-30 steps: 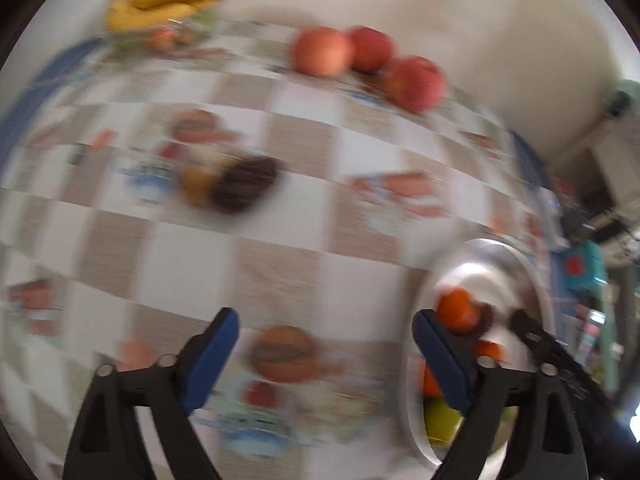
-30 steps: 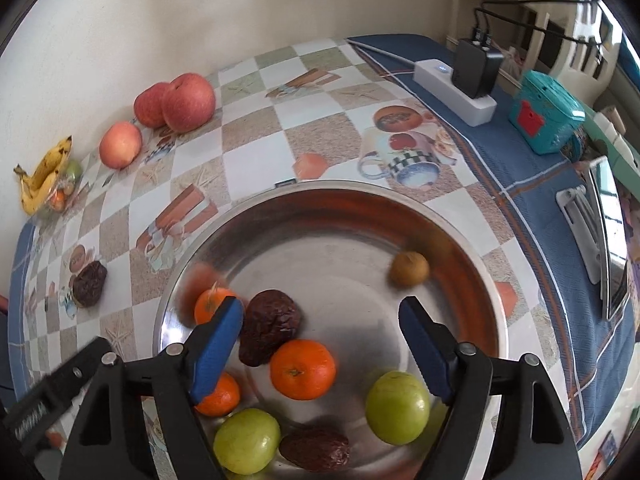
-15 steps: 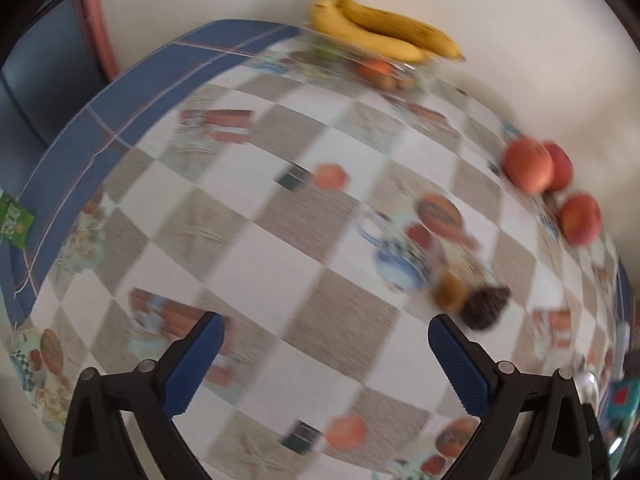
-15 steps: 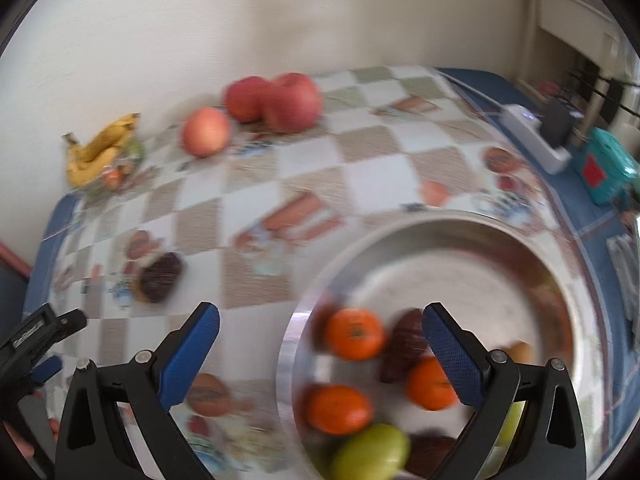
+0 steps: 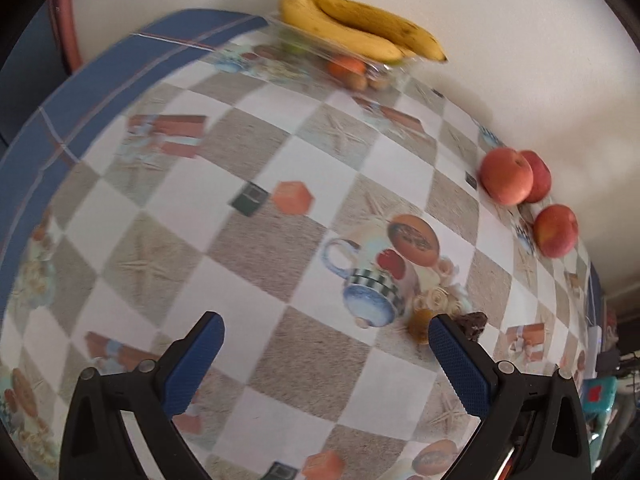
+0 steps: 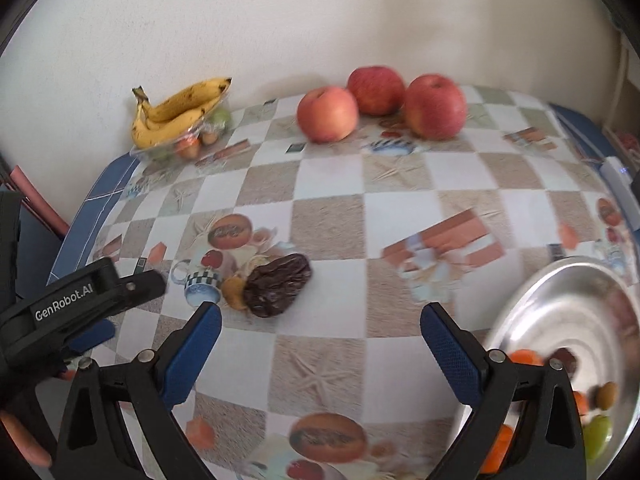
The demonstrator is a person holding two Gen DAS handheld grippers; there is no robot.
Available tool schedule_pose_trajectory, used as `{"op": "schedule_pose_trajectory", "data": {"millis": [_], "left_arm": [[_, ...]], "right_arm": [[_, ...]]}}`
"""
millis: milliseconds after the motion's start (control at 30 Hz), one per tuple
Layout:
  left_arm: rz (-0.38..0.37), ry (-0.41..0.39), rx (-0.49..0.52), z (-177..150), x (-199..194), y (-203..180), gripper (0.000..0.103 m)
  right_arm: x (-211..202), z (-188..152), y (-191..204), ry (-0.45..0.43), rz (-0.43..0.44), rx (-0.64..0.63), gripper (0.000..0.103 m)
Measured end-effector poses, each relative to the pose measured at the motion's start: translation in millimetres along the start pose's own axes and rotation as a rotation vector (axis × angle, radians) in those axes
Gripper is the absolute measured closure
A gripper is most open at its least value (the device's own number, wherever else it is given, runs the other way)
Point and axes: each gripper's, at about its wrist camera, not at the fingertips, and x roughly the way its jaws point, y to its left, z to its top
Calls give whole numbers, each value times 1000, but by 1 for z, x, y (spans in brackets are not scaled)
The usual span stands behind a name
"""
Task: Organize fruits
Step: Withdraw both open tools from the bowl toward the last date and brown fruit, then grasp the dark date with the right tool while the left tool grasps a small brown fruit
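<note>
Meanwhile both empty, wide-open tongs, right and left, had swung from the bowl toward the date, probably next.

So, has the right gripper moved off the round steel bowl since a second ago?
Yes. The right gripper swung left off the steel bowl, toward the dark wrinkled fruit.

Both grippers are showing the same build: black plastic frames with triangular cutouts, silver screws at the joints, blue textured pads on the fingers. Left gripper, sitting at left of the right wrist view, is carrying white "GenRobot.AI" lettering. Right gripper is showing no visible marking.
</note>
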Motion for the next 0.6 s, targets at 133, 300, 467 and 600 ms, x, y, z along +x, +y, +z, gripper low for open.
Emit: {"op": "schedule_pose_trajectory", "data": {"millis": [133,300,467,600], "left_arm": [[-74,57,-39,3,19,-5,4],[-119,72,-35,8,30,-16,12],[-134,78,-32,9,37,-20,12],[-135,74,-25,10,37,-20,12]], "right_arm": [[20,0,8,25,46,-8,8],[41,0,11,52,56,-4,26],[48,4,12,52,94,18,26],[52,6,14,49,119,32,37]]}}
